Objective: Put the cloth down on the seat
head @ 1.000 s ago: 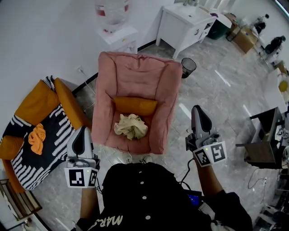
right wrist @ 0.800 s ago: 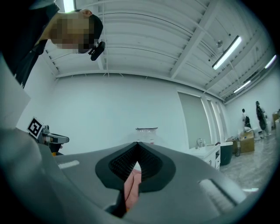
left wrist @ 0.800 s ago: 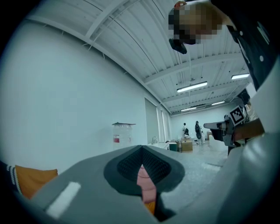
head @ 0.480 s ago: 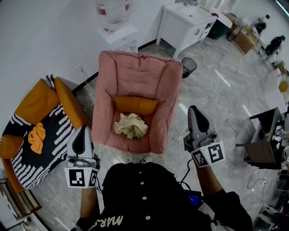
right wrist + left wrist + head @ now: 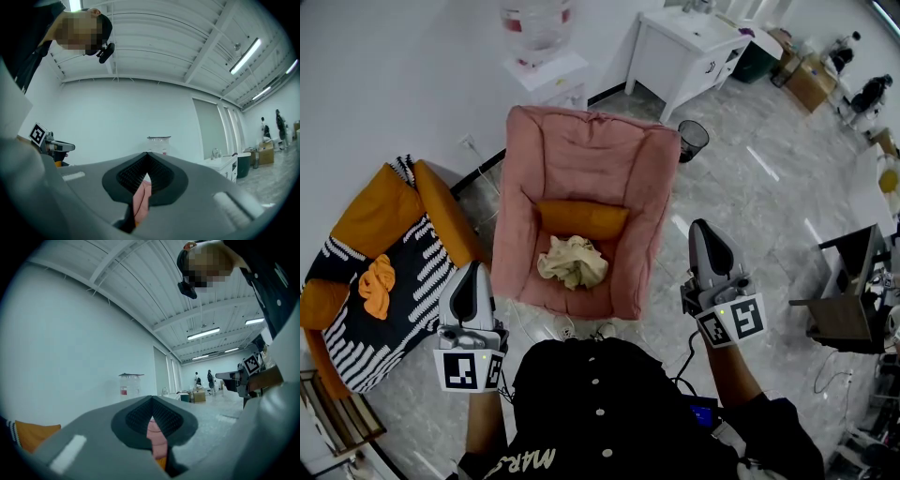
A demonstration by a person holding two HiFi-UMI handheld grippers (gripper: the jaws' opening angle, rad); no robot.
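A crumpled cream cloth (image 5: 572,262) lies on the seat of the pink armchair (image 5: 586,155), just in front of an orange cushion (image 5: 580,218). My left gripper (image 5: 472,283) hangs left of the chair's front, jaws shut and empty. My right gripper (image 5: 709,240) hangs to the right of the chair's armrest, also shut with nothing held. In the left gripper view the closed jaws (image 5: 152,417) fill the lower frame, with a sliver of pink chair between them. The right gripper view shows the same closed jaws (image 5: 144,176). Neither gripper touches the cloth.
An orange and black-white striped chair (image 5: 375,272) with an orange cloth (image 5: 377,284) stands at the left. A water dispenser (image 5: 542,52) and white cabinet (image 5: 686,52) stand by the far wall. A black bin (image 5: 691,140) sits right of the armchair. Cables (image 5: 581,329) lie on the floor.
My right gripper has shifted slightly left and toward the armchair. The left gripper and the cloth have not moved.
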